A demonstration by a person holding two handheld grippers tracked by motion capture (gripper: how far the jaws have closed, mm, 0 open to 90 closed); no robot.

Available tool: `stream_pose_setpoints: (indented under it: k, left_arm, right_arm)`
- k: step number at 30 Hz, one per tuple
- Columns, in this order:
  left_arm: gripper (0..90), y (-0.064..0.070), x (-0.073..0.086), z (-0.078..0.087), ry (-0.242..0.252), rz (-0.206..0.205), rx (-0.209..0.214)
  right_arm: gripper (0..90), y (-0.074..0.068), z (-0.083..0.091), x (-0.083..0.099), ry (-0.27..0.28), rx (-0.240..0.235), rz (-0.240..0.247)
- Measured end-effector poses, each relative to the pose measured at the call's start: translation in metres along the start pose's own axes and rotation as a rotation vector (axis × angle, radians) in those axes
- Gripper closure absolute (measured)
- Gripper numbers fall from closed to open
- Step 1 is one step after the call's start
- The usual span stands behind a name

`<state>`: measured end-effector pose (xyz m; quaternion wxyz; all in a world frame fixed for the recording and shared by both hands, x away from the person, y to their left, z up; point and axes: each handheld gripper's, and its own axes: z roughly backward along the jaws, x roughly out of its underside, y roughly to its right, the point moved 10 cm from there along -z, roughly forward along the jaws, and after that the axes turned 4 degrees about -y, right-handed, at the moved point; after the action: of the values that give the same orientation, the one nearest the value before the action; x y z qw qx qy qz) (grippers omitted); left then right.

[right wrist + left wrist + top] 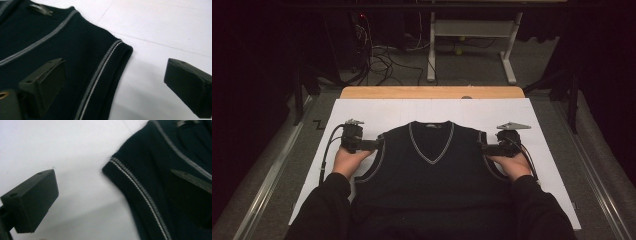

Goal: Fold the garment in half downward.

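Observation:
A black sleeveless V-neck vest [432,170] with grey trim lies flat on the white sheet [377,111], neck pointing away from me. My left gripper [378,144] is at the vest's left shoulder and stands open. In the left gripper view [110,197], one jaw hovers over the sheet and the other over the knit, with the striped armhole edge [140,192] between them. My right gripper [483,148] is at the right shoulder, also open. In the right gripper view [116,85], its jaws straddle the trimmed armhole edge [100,75] the same way. The vest's hem is hidden by my sleeves.
The sheet covers a wooden tabletop [432,92] whose far edge shows. Bare sheet lies beyond the collar and on both sides of the vest. Metal rails [267,175] run along both sides of the table. A table frame [472,30] and cables [382,60] are on the floor behind.

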<state>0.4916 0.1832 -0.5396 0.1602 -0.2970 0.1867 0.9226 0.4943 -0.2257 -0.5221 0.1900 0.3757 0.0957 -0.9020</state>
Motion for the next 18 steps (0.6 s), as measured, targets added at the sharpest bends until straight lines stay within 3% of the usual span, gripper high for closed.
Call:
stream_pose_setpoints:
  k: [4, 6, 9, 13, 15, 16, 18]
  left_arm:
    - [0.0, 0.004, -0.003, -0.011, -0.025, 0.020, 0.008]
    - [2.7, 0.004, -0.003, -0.015, -0.033, 0.044, -0.011]
    - [9.4, 0.003, -0.004, -0.018, -0.043, 0.036, -0.071]
    - [19.2, 0.013, -0.008, -0.022, -0.058, 0.018, -0.055]
    - [23.1, 0.014, -0.008, -0.025, -0.074, 0.005, -0.121]
    - [29.2, 0.014, -0.009, -0.025, -0.083, 0.000, -0.152]
    - [36.3, 0.017, -0.010, -0.026, -0.097, 0.006, -0.158]
  right_arm:
    - [13.8, 0.002, -0.012, -0.004, -0.030, 0.000, -0.033]
    - [18.1, 0.004, -0.017, -0.005, -0.042, -0.004, -0.062]
    - [22.6, 0.004, -0.027, -0.002, -0.109, -0.002, -0.081]
    - [29.4, 0.003, -0.032, -0.007, -0.101, 0.036, -0.072]
    - [35.1, 0.002, -0.034, -0.008, -0.102, 0.063, -0.066]
    - [39.9, 0.002, -0.034, -0.008, -0.106, 0.078, -0.050]
    - [49.3, -0.001, -0.035, -0.010, -0.114, 0.073, -0.036]
